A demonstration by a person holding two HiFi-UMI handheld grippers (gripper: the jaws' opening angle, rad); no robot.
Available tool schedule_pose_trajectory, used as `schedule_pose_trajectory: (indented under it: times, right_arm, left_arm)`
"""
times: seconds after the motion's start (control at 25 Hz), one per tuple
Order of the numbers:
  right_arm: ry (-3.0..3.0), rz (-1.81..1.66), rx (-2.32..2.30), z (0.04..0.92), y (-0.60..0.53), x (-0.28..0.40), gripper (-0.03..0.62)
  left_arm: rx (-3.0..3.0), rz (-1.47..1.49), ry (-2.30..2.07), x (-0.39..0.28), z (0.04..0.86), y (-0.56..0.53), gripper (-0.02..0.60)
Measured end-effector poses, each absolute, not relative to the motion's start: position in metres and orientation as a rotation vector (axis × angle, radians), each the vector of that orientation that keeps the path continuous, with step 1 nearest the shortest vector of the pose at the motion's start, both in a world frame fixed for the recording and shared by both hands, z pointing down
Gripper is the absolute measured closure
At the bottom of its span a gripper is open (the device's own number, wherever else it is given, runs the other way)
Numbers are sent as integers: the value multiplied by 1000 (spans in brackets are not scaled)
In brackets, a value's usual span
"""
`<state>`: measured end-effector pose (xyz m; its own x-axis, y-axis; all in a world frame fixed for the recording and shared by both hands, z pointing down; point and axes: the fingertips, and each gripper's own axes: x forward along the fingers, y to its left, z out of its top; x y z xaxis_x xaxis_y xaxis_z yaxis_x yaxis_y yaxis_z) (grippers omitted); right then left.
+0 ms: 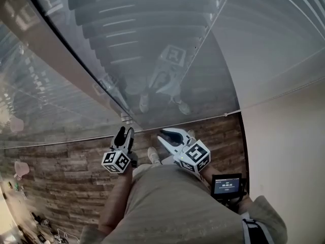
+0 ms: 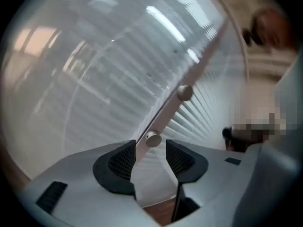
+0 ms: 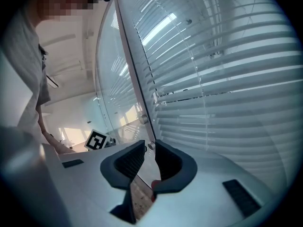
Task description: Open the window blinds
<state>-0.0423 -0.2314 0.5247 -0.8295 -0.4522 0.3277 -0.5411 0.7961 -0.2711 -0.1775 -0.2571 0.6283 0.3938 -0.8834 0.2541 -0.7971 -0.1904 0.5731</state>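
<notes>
Both grippers sit at the frame post [image 2: 165,115], presumably for its blind knobs. Left gripper [image 2: 150,151]: jaws wide, straddling a knob [image 2: 153,139], not pinching. Right gripper [image 3: 150,150]: jaws barely apart, empty. Blinds [image 3: 227,79] right ahead, slats look shut.

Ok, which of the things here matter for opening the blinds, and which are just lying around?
For the job:
- blinds behind the glass
- round knob on the frame post, between the left gripper's open jaws
- right gripper, also open

Lying about:
- small screen device at the person's right
- clutter on the floor, far left
</notes>
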Motion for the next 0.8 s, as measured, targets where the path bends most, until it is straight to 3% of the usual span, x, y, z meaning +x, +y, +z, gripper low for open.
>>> schedule_pose_trajectory:
  times: [0.12, 0.24, 0.8]
  right_arm:
    - [-2752, 519, 760, 514, -235, -50, 517]
    - [-2765, 512, 731, 509, -233, -54, 517]
    - [-2762, 433, 629, 508, -213, -71, 517]
  left_arm:
    - [2273, 278, -1654, -172, 602, -262, 388]
    - [2269, 426, -1716, -168, 605, -269, 387]
    - [2084, 415, -1856, -196, 627, -244, 443]
